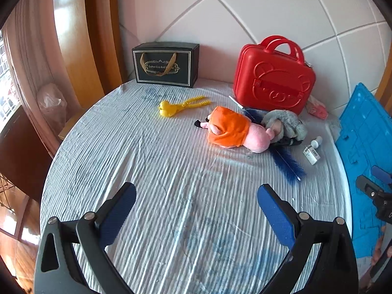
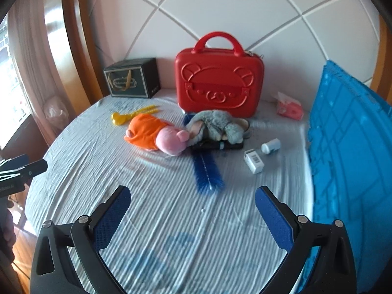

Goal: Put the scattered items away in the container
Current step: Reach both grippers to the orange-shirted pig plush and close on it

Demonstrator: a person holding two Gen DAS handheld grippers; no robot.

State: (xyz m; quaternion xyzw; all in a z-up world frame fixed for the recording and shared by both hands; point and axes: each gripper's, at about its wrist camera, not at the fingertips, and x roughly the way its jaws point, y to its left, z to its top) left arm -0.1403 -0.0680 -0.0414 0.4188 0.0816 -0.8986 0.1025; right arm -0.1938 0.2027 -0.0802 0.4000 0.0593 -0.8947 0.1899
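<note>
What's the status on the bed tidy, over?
Left gripper open, empty. Right gripper open, empty. Pink plush, grey plush, blue brush all loose on bed; blue crate at right. Path unobstructed.

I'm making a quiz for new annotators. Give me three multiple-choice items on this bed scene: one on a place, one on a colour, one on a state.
1. Where does the yellow toy lie?
A. on the blue crate
B. on the sheet in front of the black box
C. under the red case

2. What colour is the pig plush's garment?
A. green
B. orange
C. black

3. How are the left gripper and right gripper?
A. both open, empty
B. both shut on toys
C. left holds the brush

Answers:
B, it lies on the sheet near the black box.
B, orange cloth covers its upper half.
A, the fingers of each stand wide apart above bare sheet.
</note>
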